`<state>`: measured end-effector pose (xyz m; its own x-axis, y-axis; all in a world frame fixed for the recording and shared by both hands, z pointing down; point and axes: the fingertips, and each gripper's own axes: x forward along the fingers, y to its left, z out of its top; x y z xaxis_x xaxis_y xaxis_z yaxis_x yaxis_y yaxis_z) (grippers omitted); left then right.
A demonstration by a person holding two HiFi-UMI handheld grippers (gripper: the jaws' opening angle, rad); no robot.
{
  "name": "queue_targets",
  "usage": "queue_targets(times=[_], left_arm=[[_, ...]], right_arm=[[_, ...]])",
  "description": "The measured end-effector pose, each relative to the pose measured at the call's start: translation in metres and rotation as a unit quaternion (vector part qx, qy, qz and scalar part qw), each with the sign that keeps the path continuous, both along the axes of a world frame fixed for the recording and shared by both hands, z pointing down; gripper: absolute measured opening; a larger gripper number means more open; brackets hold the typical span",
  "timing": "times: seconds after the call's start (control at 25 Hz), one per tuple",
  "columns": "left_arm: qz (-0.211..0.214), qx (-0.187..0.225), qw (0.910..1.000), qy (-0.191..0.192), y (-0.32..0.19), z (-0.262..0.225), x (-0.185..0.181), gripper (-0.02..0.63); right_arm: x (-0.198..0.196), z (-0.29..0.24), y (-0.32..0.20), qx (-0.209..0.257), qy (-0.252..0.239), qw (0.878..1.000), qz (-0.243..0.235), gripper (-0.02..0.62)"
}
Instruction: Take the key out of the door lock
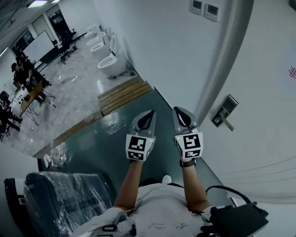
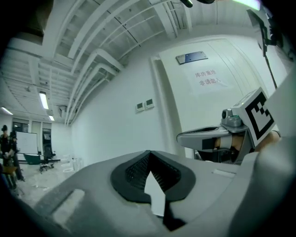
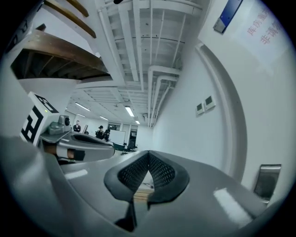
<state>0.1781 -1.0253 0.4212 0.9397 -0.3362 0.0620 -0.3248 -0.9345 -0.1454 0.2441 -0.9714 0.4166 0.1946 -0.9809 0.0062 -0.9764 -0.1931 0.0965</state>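
While apart from the door lock [image 1: 225,112], both jaws were clenched empty.
The left gripper [image 1: 150,113] hung beside the right gripper [image 1: 179,110].

Two grippers [image 1: 150,114] [image 1: 180,111]; one door lock [image 1: 225,112]; two wall panels [image 1: 197,5] [image 1: 212,11].

The floor [image 1: 99,152] is dark and glossy nearby, pale farther off. Wooden planks [image 1: 124,94] lie along the border between, and white toilets [image 1: 109,64] stand on the pale part by the wall.
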Motion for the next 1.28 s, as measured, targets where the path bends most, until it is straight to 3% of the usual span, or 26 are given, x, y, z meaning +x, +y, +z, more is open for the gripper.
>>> queue_targets(times=[0.28, 0.4, 0.6, 0.84, 1.08, 1.28], left_arm=[[0.138, -0.020, 0.9902, 0.009, 0.049, 0.009, 0.121, -0.002], [0.200, -0.024, 0.9795, 0.009, 0.077, 0.013, 0.170, -0.002], [0.294, -0.017, 0.9556, 0.010, 0.112, 0.002, 0.236, -0.002], [0.365, -0.022, 0.9304, 0.017, 0.114, -0.010, 0.289, 0.000], [0.419, -0.038, 0.9072, 0.005, 0.108, 0.004, 0.317, 0.000], [0.444, -0.046, 0.8947, -0.004, 0.104, 0.020, 0.334, 0.002]], right_arm=[[0.100, 0.018, 0.084, -0.016, -0.011, 0.986, 0.164, 0.006], [0.139, 0.015, 0.120, -0.013, -0.020, 0.973, 0.229, 0.006], [0.192, -0.005, 0.165, 0.004, 0.001, 0.941, 0.338, 0.006], [0.222, -0.010, 0.173, 0.009, -0.005, 0.910, 0.414, 0.006], [0.233, 0.007, 0.169, -0.008, -0.017, 0.882, 0.470, 0.006], [0.232, 0.029, 0.158, -0.023, -0.036, 0.872, 0.487, 0.006]])
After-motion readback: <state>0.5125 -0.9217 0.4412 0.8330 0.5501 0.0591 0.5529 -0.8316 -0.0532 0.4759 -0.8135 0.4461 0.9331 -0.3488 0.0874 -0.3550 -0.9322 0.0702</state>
